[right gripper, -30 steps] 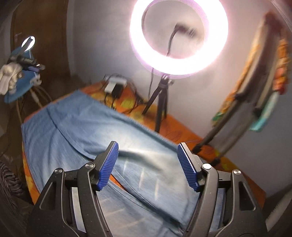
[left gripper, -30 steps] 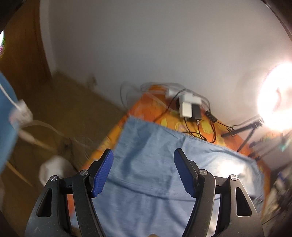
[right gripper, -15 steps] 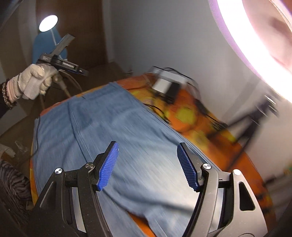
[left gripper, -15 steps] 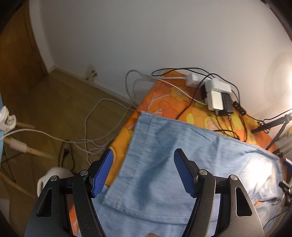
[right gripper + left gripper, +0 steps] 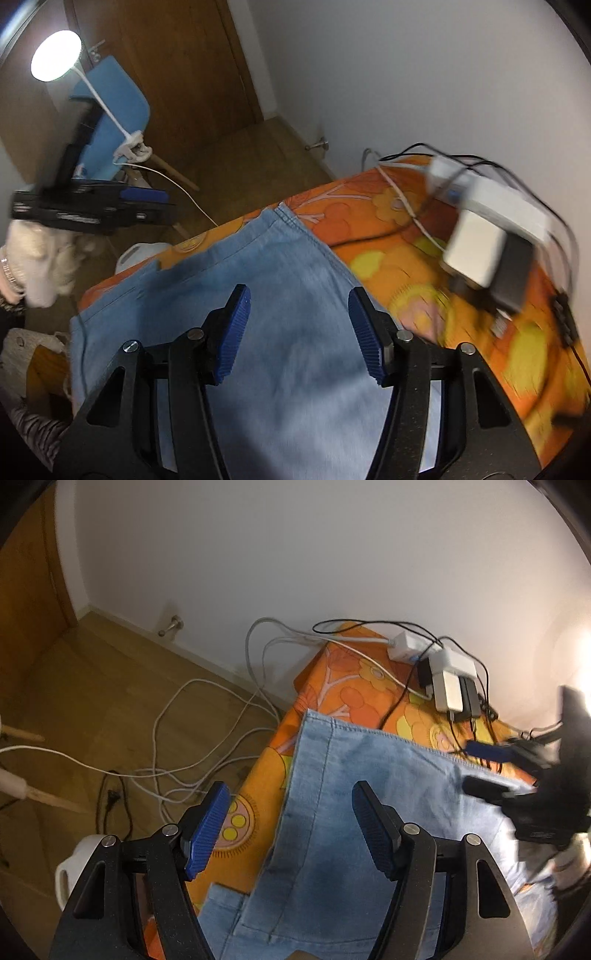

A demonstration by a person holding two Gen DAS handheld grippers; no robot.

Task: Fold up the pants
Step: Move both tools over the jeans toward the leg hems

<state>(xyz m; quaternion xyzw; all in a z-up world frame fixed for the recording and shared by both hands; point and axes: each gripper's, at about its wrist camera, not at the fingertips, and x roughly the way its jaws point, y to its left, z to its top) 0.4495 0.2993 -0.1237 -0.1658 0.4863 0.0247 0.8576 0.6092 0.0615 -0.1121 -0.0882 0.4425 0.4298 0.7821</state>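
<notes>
Light blue jeans (image 5: pixel 369 775) lie flat on a table covered with an orange flowered cloth (image 5: pixel 351 694). My left gripper (image 5: pixel 290 794) hovers open above the jeans' left edge, one finger over the cloth, the other over the denim. At the right of this view my right gripper (image 5: pixel 480 770) shows blurred, low over the jeans' far seam. In the right wrist view my right gripper (image 5: pixel 299 295) hangs above the jeans (image 5: pixel 258 266) with its jaws closing and nothing pinched between them. My left gripper (image 5: pixel 170 206) is at the left there, held by a gloved hand (image 5: pixel 40 258).
A white power strip with adapters (image 5: pixel 450 679) and black cables lies on the cloth's far corner by the wall. White cables (image 5: pixel 192 746) trail over the wooden floor beside the table. A white jug (image 5: pixel 74 864), a blue chair (image 5: pixel 110 107) and a clip lamp (image 5: pixel 55 55) stand left.
Both grippers have come down toward the jeans' end by the power strip. The right one swung far across from the ring light, and its jaws now stand narrower.
</notes>
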